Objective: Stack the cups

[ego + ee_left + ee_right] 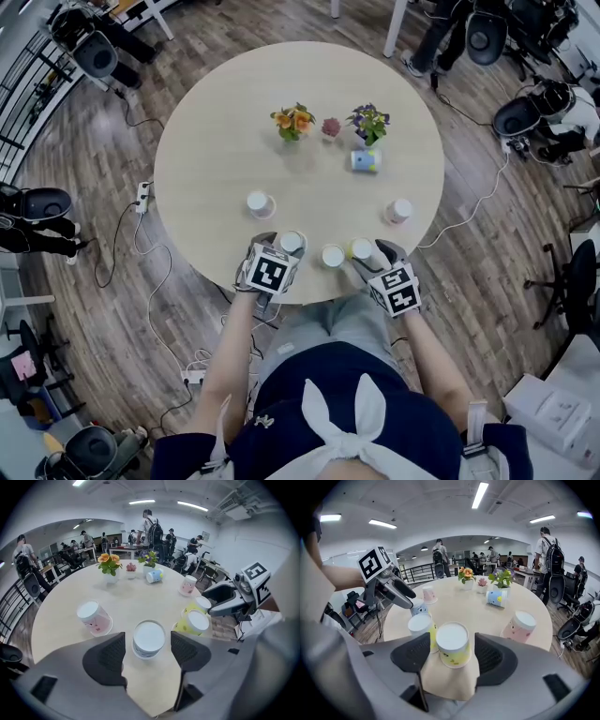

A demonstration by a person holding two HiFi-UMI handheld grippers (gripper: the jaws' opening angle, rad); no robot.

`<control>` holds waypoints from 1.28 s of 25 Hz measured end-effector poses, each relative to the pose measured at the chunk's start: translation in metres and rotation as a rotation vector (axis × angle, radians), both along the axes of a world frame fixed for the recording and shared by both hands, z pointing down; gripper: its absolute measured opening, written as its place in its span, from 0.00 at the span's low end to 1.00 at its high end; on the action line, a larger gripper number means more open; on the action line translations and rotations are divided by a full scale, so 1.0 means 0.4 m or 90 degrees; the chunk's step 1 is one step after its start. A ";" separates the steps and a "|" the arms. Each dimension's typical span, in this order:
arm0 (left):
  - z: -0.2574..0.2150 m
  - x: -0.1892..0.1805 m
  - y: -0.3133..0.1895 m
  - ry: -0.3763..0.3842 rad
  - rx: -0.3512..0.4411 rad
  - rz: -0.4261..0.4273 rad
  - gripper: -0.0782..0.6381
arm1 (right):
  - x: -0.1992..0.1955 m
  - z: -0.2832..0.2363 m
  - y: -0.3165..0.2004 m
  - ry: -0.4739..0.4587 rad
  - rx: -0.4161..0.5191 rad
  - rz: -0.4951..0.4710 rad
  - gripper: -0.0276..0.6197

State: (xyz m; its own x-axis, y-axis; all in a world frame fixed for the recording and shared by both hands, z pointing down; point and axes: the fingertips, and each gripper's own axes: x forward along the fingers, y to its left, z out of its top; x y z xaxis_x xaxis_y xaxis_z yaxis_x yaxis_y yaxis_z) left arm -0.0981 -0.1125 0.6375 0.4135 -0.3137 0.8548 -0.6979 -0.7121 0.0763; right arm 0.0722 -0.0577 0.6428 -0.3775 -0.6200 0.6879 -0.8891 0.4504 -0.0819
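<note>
Several paper cups stand upside down near the round table's front edge. A pale blue cup [149, 639] sits between the jaws of my left gripper [148, 649]; the pads stand apart from its sides, so that gripper is open. My right gripper [450, 657] is open too, with a yellow cup [453, 644] standing free between its pads. A second yellow cup [421, 626] stands right beside it. In the head view the left gripper [284, 246] and the right gripper [367, 255] flank that middle cup [333, 255]. One pink cup [260, 203] stands further left, another [398, 210] to the right.
A blue cup [366, 160] lies on its side near the table's middle. Behind it stand three small flower pots [293, 121]. The table edge [187, 244] runs close under both grippers. Office chairs, floor cables and several people are around the room.
</note>
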 end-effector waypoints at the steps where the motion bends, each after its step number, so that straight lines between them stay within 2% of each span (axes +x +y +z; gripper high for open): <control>1: 0.005 0.003 0.002 0.000 -0.005 0.007 0.52 | -0.002 0.004 0.001 0.000 -0.004 -0.002 0.50; 5: 0.021 0.004 0.023 -0.012 -0.018 0.022 0.52 | -0.006 0.016 0.006 0.014 -0.011 -0.003 0.48; 9: 0.032 -0.002 0.031 -0.023 -0.015 0.026 0.51 | -0.001 0.020 0.003 0.025 -0.009 0.011 0.41; 12: 0.038 -0.004 0.032 -0.023 -0.009 0.021 0.43 | 0.003 0.024 0.003 0.026 -0.010 0.013 0.41; 26: 0.037 -0.005 0.106 -0.012 -0.020 0.031 0.43 | 0.006 0.024 0.035 0.028 -0.020 0.019 0.41; 32: 0.036 0.005 0.129 -0.004 -0.021 0.019 0.43 | 0.006 0.022 0.039 0.026 -0.019 0.023 0.41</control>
